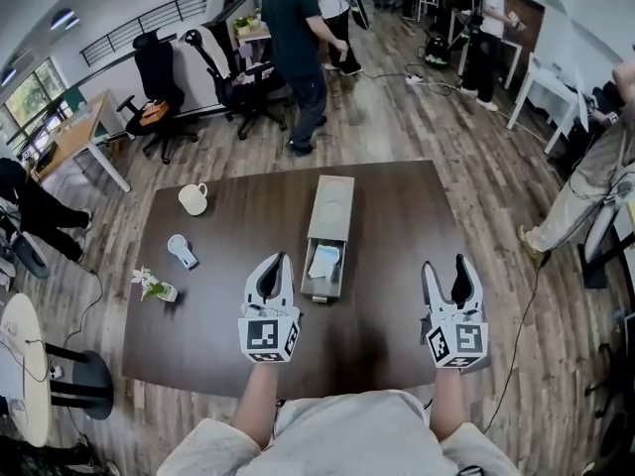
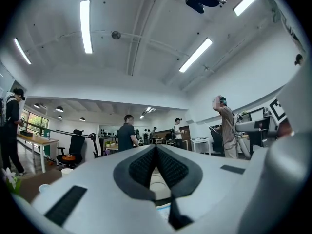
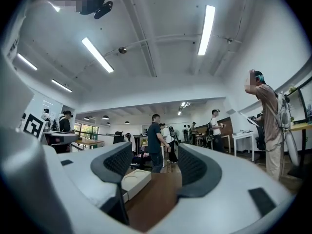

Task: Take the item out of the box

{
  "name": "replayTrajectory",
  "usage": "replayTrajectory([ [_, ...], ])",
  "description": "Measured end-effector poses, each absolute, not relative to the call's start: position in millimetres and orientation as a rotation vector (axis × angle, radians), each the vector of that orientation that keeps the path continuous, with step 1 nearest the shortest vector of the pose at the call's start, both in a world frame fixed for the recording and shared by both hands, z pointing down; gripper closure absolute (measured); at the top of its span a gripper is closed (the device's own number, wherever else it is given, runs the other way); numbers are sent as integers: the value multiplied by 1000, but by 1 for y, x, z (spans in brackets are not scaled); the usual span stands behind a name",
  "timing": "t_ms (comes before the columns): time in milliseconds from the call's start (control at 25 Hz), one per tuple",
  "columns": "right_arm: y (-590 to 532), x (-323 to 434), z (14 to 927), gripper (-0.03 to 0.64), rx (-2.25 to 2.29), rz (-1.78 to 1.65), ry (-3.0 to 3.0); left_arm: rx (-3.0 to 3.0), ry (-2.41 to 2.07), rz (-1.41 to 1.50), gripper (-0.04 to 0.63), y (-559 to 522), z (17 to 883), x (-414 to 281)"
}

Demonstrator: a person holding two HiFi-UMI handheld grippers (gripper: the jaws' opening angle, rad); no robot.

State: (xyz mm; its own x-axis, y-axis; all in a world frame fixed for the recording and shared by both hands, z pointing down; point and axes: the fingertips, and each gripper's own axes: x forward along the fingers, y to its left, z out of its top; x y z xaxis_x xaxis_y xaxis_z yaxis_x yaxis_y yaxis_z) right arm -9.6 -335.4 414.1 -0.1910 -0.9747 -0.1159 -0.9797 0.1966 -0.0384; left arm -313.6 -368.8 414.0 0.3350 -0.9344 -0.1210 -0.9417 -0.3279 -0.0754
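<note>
A long beige box (image 1: 330, 218) lies on the dark table (image 1: 397, 216), its drawer pulled out toward me. In the drawer lies a white and pale blue item (image 1: 324, 262). My left gripper (image 1: 278, 260) is shut with nothing in it, just left of the drawer's near end. In the left gripper view its pads (image 2: 146, 165) meet, and a bit of the box (image 2: 158, 183) shows under them. My right gripper (image 1: 444, 265) stands open and empty, well right of the box. The right gripper view (image 3: 153, 165) shows the box (image 3: 135, 179) ahead on the left.
A white mug (image 1: 193, 198), a small pale blue object (image 1: 182, 251) and a little potted sprig (image 1: 152, 285) stand on the table's left part. Beyond the far edge are people (image 1: 298, 38) and office chairs (image 1: 159, 87) on the wood floor.
</note>
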Motion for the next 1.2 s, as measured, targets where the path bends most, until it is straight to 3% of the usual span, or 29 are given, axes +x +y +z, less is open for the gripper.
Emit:
replayTrajectory([
  [600, -342, -1, 417, 328, -1927, 82, 2371, -2486, 1720, 67, 594, -371, 430, -296],
  [1200, -391, -89, 460, 328, -1750, 30, 2703, -2497, 1832, -54, 594, -370, 479, -338],
])
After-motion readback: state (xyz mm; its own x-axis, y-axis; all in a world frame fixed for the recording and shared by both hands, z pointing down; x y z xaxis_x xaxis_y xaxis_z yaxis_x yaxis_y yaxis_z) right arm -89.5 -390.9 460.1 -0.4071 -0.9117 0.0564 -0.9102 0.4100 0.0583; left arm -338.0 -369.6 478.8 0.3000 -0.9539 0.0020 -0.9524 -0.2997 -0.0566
